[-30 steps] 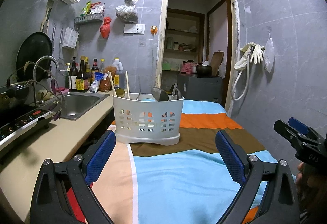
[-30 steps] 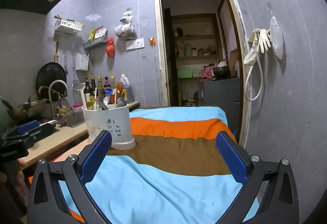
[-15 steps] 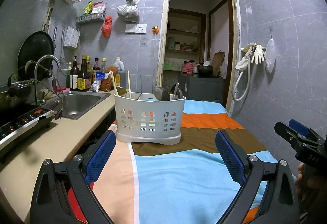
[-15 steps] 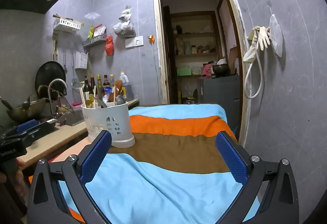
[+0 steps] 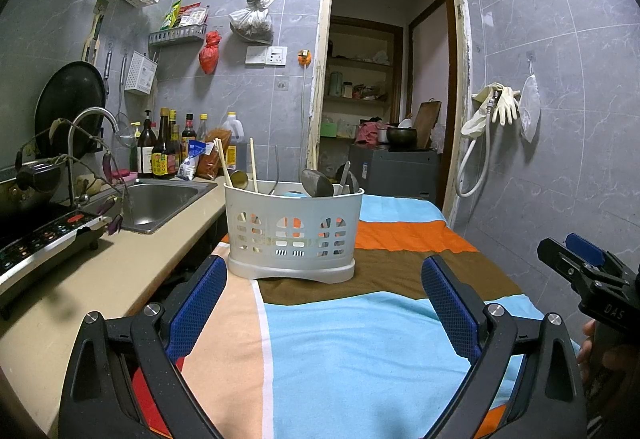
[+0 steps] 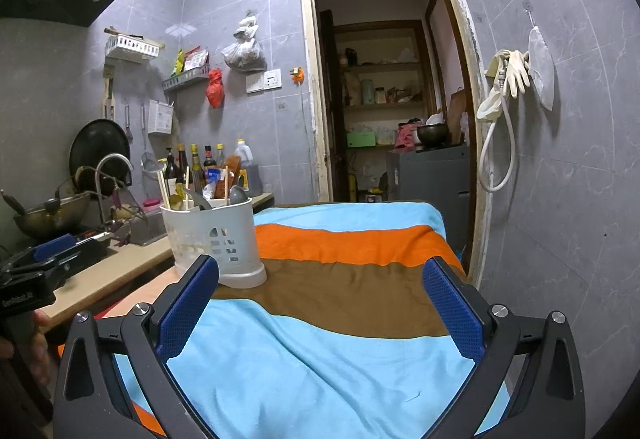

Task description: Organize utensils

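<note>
- The white utensil caddy (image 5: 294, 233) stands upright at the centre of my left wrist view, on the brown stripe of the striped cloth (image 5: 360, 339); in the right wrist view it sits left of centre, just behind my left-hand finger.
- Inside it I see chopsticks (image 5: 253, 163) poking up on the left, a brass-coloured spoon (image 5: 239, 179) beside them, and a steel ladle (image 5: 317, 183) with other metal handles on the right.
- I judge the sorting close to done: every utensil I can see is already in the caddy, and the cloth around it carries no loose piece. What is left, if anything, I cannot find in these views.
- My left gripper (image 5: 324, 313) is spread wide with nothing between its blue pads, low in the frame and near the caddy but not touching it.
- My right gripper (image 6: 318, 313) is likewise spread and empty, over the blue and brown stripes.
- Each gripper shows in the other's view: the right one at the lower right edge bears letters that look like "DAS", the left one at the lower left edge reads "GenRobot.AI".
- Further out, upper left, sauce bottles (image 5: 164, 149) line the wall by the sink (image 5: 156, 199); their labels are too small to read.
</note>
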A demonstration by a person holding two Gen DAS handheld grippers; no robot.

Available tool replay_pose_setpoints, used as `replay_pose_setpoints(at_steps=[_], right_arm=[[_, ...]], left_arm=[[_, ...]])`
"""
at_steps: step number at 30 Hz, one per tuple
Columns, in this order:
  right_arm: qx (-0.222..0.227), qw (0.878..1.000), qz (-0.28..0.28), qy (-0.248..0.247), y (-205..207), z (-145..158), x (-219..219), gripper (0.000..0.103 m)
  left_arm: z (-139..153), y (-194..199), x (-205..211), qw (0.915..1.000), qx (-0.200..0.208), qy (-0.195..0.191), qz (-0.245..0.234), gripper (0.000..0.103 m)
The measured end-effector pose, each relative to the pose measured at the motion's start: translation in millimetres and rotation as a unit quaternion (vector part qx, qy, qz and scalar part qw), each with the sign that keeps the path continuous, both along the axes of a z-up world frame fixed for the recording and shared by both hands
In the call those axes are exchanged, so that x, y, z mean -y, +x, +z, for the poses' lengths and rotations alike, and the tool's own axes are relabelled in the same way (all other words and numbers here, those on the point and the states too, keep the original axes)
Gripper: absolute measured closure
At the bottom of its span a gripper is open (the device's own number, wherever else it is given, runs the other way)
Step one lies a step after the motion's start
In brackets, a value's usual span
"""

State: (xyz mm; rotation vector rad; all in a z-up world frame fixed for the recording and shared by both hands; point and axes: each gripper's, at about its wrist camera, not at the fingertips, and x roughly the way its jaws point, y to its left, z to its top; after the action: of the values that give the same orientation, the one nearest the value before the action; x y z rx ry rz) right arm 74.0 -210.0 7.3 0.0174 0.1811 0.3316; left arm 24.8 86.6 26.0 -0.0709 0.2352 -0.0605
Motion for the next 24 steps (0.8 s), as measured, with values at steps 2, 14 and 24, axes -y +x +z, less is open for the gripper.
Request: replay_pose_setpoints(at_steps=[2,14,24], right_arm=[[0.000,1.000,0.000,0.000,0.2,0.1,-0.2,0.000],[-0.001,1.000,0.000,0.000,0.0,0.4,-0.3,0.000],[-0.002,1.000,0.000,0.000,-0.8,-1.0,-0.5,0.000]], left_arm=[[0.0,-0.3,0.1,1.0000,0.000,0.000,0.000,0.007],[-0.6,-1.1,-0.8,1.0000,-0.001,0.000,0.000,0.007],[-1.1,-1.2,-1.3,1.0000,-0.001,-0.001,0.001,0.007]])
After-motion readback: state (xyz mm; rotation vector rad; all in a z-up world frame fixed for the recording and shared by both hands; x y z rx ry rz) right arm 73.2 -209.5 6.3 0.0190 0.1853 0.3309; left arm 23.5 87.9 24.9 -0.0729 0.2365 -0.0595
